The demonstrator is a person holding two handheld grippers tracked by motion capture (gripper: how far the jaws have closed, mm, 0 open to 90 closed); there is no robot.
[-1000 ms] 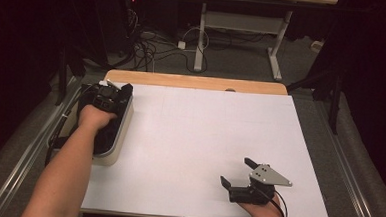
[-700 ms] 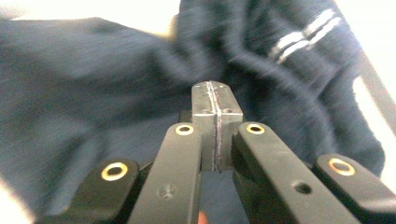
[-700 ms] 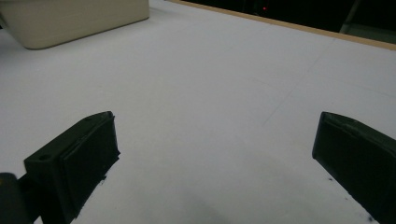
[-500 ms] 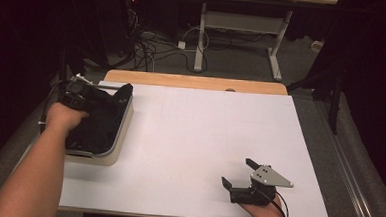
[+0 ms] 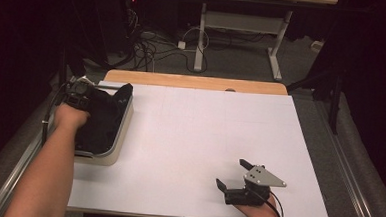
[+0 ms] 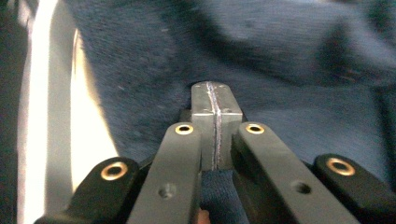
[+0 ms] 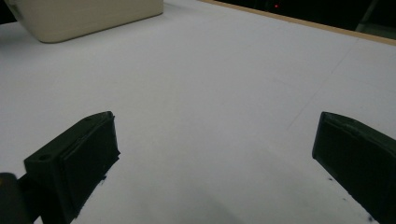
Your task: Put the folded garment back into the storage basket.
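Where the worktop (image 5: 194, 138) meets its left edge, a cream-coloured bin (image 5: 121, 135) sits with dark blue cloth (image 5: 100, 118) inside it. The left hand-held gripper (image 5: 79, 93) is over the far left corner of the bin; in the left gripper view its jaws are brought fully together, pads (image 6: 215, 121) meeting along a seam, and the cloth (image 6: 280, 70) lies directly beneath and around them. A strip of the same blue fabric shows between the jaw arms near the bottom of that view; whether the pads pinch a fold cannot be told. The right hand-held gripper (image 5: 233, 174) rests at the near right part of the worktop, well apart from the bin, jaws spread wide with bare white surface between them. No brand, label or legible writing is visible on bin, cloth or either gripper.
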